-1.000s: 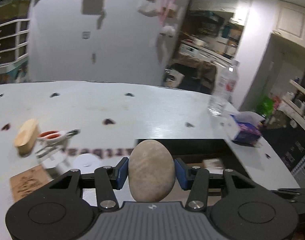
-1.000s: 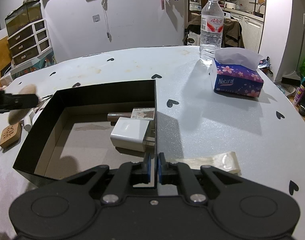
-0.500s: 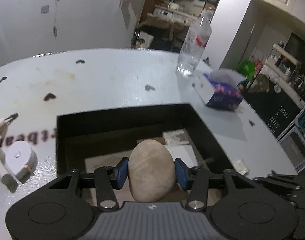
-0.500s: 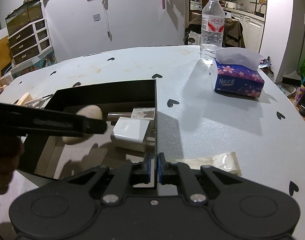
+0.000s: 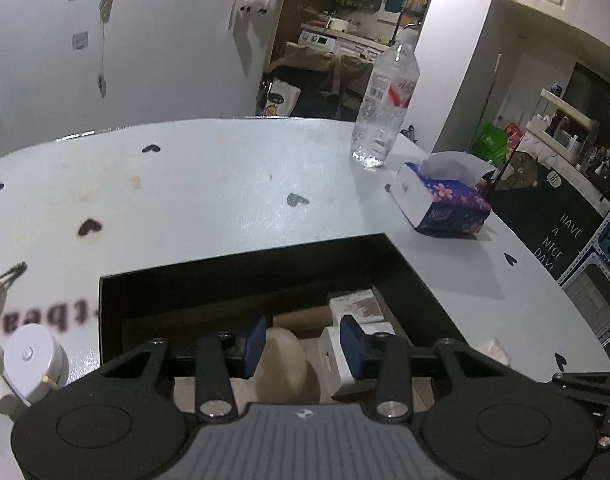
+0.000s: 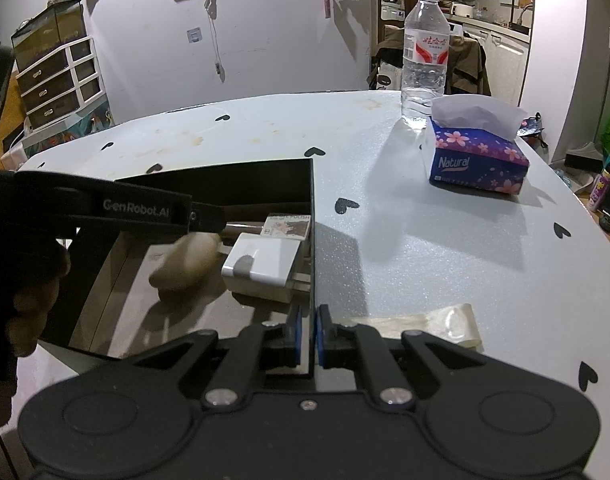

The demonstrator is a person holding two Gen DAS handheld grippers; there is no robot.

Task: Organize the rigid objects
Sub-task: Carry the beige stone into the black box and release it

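My left gripper [image 5: 301,344] hung tilted down over the open black box [image 5: 241,272] on the pale table [image 5: 225,192], its blue pads having just drawn a little closer yet standing apart. The tan stone [image 5: 285,364] sat low between them inside the box, beside a white block [image 5: 337,364], and the right-hand pad was clear of it. My right gripper [image 6: 309,332] was closed narrow, pinching the box's thin near-corner wall
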